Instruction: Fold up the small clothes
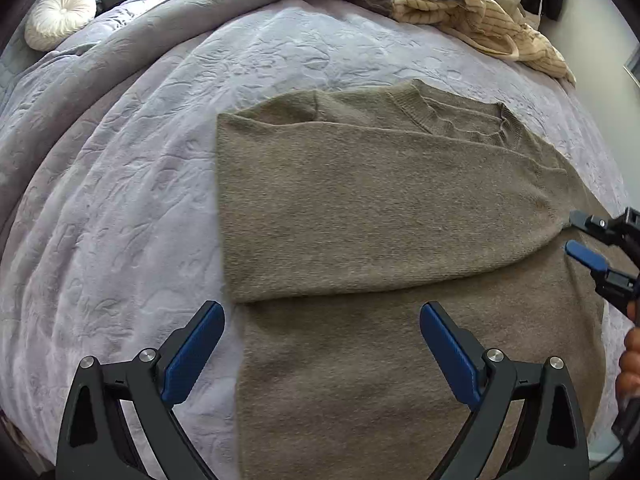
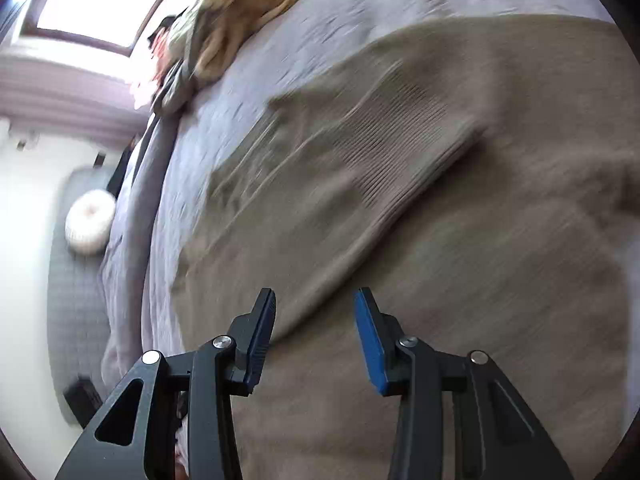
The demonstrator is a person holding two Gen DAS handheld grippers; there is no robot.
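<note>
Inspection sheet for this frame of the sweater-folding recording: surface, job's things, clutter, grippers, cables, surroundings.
Surface: lilac embossed bedspread, rumpled toward its far left edge.
Job's things: olive knit sweater lying flat, one sleeve folded across the body, its ribbed cuff near the right gripper.
Clutter: heap of clothes at the far side of the bed, cream striped and grey-green pieces.
Grippers: left gripper open above the sweater, holding nothing; right gripper open, nothing between its pads.
Cables: nothing seen.
Surroundings: round white cushion at the far left; bright window; right wrist view motion-blurred.
</note>
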